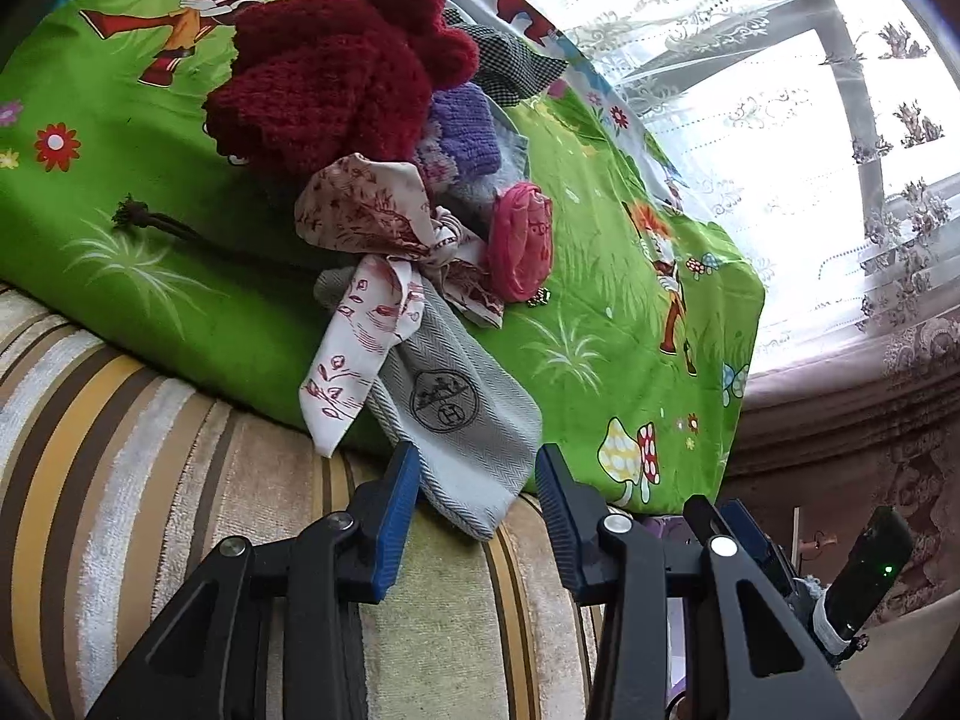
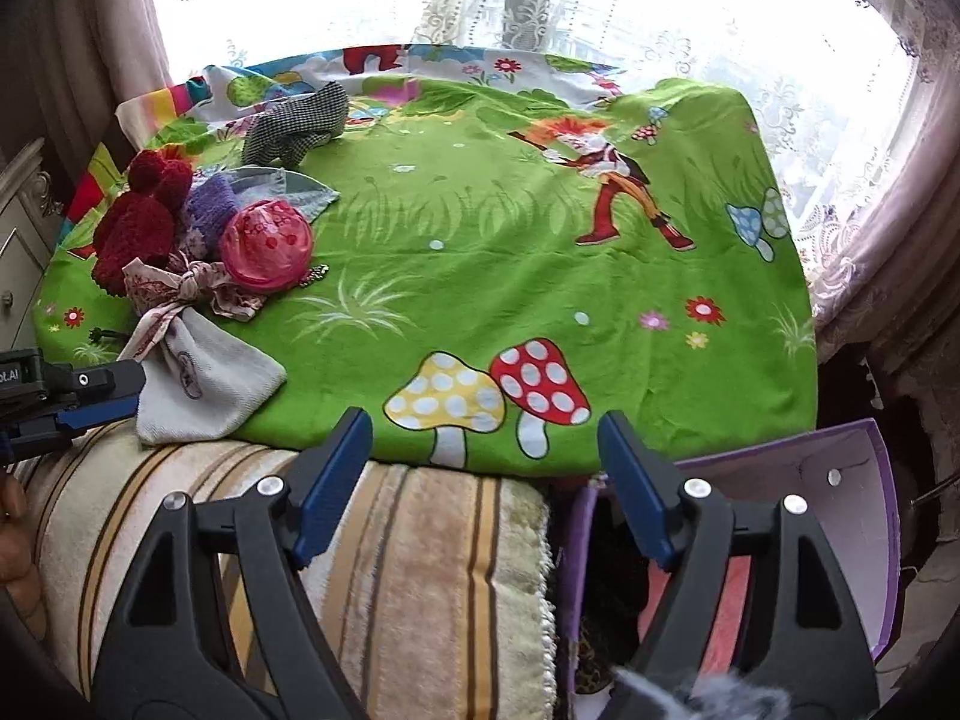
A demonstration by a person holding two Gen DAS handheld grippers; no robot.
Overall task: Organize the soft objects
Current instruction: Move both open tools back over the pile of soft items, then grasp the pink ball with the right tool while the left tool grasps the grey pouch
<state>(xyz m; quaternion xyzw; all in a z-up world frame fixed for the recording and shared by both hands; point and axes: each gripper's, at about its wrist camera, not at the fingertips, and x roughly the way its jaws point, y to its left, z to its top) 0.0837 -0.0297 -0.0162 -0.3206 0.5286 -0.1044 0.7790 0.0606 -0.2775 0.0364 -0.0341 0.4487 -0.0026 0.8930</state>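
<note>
A pile of soft things lies on the green cartoon sheet (image 2: pixel 540 276): a dark red knitted hat (image 1: pixel 324 96), a purple knit piece (image 1: pixel 465 132), a pink round bundle (image 1: pixel 522 246), a checked cloth (image 1: pixel 510 66) and a grey pouch (image 1: pixel 456 420) tied with a red-and-white patterned scarf (image 1: pixel 366 210). My left gripper (image 1: pixel 478 462) is open, its fingers either side of the pouch's lower end, which lies flat and unsqueezed. My right gripper (image 2: pixel 483 420) stands wide open over the bed's near edge with nothing between its fingers. The pile is to its far left.
A striped plush blanket (image 2: pixel 420 570) covers the near edge of the bed. A purple box (image 2: pixel 840 510) stands open at the lower right, with dark and pink things inside. Lace curtains (image 2: pixel 690 30) hang behind the bed. A pale dresser (image 2: pixel 24 210) is at the left.
</note>
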